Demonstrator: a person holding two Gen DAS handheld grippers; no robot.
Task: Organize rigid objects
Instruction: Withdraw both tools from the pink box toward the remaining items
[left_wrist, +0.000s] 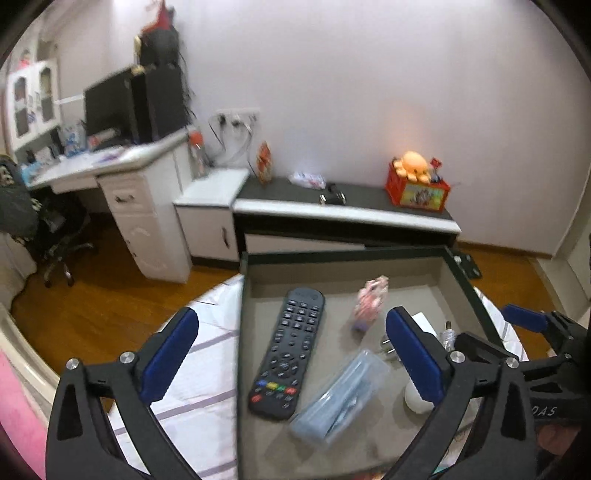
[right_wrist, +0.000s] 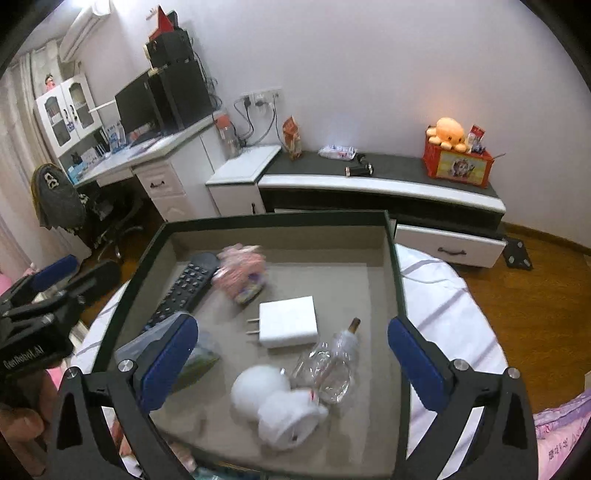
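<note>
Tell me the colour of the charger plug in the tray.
The charger plug is white with metal prongs; the right wrist view shows it best.

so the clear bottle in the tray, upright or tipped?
Tipped. The clear bottle lies on its side on the tray floor, neck pointing away from the camera, beside the white charger.

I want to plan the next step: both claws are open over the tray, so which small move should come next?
Probably lower the right claw onto the white charger: it lies flat and apart in the tray, nearly centred between the open jaws, which hold nothing.
</note>
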